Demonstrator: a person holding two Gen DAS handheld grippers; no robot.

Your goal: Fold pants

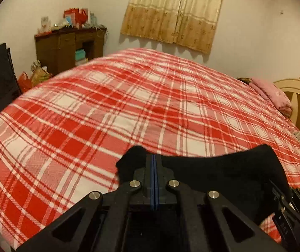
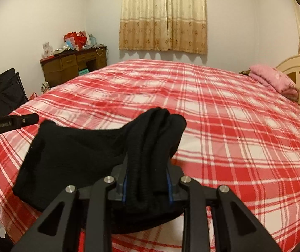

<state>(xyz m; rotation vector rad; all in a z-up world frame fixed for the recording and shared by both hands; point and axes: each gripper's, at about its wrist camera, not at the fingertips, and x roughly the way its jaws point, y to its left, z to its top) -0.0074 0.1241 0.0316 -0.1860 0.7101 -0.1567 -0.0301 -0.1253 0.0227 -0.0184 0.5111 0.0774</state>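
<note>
Black knit fabric, the pants (image 2: 78, 153), hangs between the two grippers low in both frames, just above the near edge of the bed (image 2: 223, 126) with its red and white plaid cover.

The right gripper (image 2: 147, 180) pinches a thick, bunched roll of the pants, its jaws held partly apart by the wad; the cloth spills over and past the fingertips toward the frame's centre. The left gripper (image 1: 153, 163) shows its blue pads pressed flat together, with a small tuft of the pants (image 1: 223, 174) poking up just left of the tip. Whether any cloth is truly caught between those pads I cannot tell.

The risk, as I judge it, sits there: if the left hold is only on a thin edge, a pull would let that corner slip free and the span would sag onto the bed, spoiling the fold line. The right bunch could also hide twisted layers.

Both grippers point forward and tilt downward toward the bed, side by side, the left one showing at the left edge of the right wrist view.
</note>
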